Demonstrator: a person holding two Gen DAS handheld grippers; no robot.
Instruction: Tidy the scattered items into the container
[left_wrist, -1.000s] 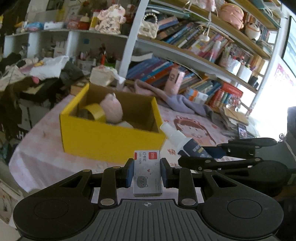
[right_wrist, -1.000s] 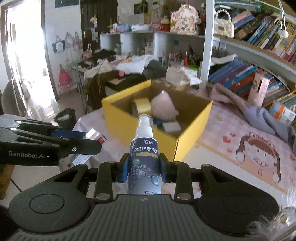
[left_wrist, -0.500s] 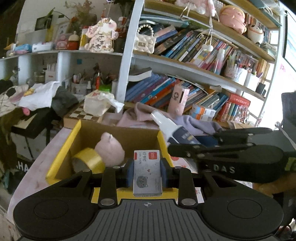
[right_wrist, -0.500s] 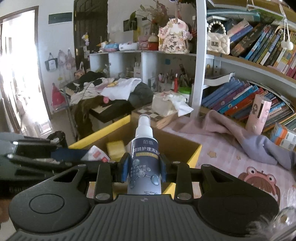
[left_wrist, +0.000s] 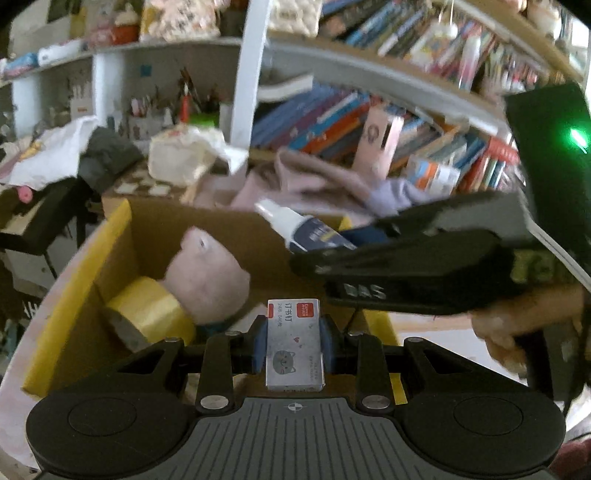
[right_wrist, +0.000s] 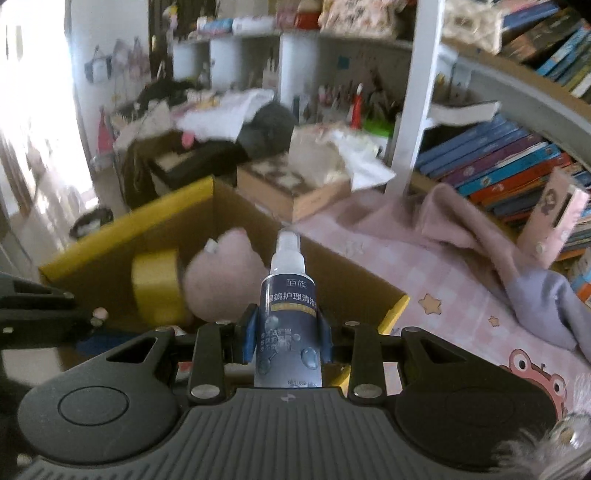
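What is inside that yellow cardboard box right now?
Inside the yellow cardboard box lie a roll of yellow tape and a pink plush toy, side by side. The black claws and what they hold cover the near part of the floor, so anything there is hidden.

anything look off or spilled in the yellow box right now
Nothing stands out. The yellow box holds a tape roll and pink plush, no spill; the spray bottle and staples box sit squarely gripped above it.

Tape roll (left_wrist: 147, 317) left of plush (left_wrist: 207, 277) — both in box (left_wrist: 74, 280).
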